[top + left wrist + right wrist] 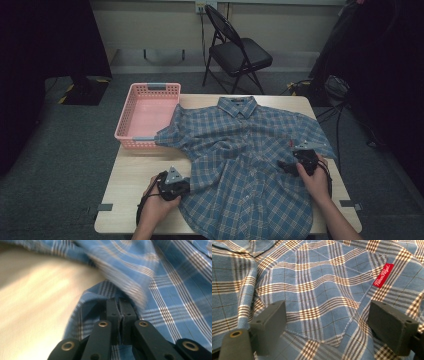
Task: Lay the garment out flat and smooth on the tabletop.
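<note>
A blue plaid shirt point(240, 150) lies spread front-up on the wooden table point(132, 185), collar at the far side. My left gripper point(188, 186) is at the shirt's left edge near the hem. In the left gripper view its jaws point(121, 302) are pressed together with the shirt's edge point(175, 290) pinched at their tips, and a fold of cloth rises just beyond them. My right gripper point(283, 165) rests on the shirt's right chest. In the right gripper view it stands open point(327, 315), its jaws on either side of the chest pocket point(317, 302), near a red label point(383, 275).
A pink plastic basket point(147, 112) stands at the table's far left corner, and the shirt's left sleeve touches it. A black folding chair point(237, 50) stands on the carpet beyond the table. Bare tabletop lies left of my left hand.
</note>
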Action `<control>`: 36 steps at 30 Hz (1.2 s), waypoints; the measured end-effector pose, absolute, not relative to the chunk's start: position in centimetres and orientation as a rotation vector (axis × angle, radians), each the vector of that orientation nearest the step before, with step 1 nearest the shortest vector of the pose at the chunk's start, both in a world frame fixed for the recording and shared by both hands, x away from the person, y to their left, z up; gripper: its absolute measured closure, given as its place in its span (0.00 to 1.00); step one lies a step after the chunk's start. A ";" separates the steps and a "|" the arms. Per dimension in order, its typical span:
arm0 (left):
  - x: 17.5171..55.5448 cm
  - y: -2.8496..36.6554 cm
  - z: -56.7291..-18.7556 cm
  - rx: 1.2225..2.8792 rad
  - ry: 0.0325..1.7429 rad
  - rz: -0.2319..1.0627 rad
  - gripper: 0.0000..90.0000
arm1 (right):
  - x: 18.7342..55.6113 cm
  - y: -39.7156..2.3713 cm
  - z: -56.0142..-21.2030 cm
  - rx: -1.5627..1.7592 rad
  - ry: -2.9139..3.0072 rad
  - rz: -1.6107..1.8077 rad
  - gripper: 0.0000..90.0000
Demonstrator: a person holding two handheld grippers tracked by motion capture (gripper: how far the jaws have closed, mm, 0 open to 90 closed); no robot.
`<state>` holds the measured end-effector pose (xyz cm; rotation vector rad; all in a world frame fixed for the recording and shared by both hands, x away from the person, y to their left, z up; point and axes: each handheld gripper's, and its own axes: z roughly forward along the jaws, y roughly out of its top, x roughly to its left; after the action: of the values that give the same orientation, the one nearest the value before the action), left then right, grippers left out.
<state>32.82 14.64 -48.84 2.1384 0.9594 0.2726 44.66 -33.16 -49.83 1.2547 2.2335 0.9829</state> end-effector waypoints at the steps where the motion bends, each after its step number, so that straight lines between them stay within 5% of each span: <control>1: 32.2 15.0 -48.9 2.124 0.981 0.251 0.99 | 44.7 -33.1 -49.8 1.253 2.234 0.986 0.16; 6: 29.5 16.1 -48.4 2.138 0.971 0.275 0.98 | 44.8 -33.1 -49.8 1.252 2.236 0.985 0.16; 12: 29.1 15.3 -47.3 2.026 0.920 0.344 0.54 | 44.8 -33.1 -49.8 1.250 2.237 0.986 0.16; 36: 29.9 13.2 -47.6 2.007 0.894 0.343 0.48 | 44.9 -33.1 -49.8 1.248 2.238 0.987 0.16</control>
<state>29.94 13.22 -47.58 2.0067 0.8944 0.3431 44.91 -33.07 -49.84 1.2484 2.2377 0.9875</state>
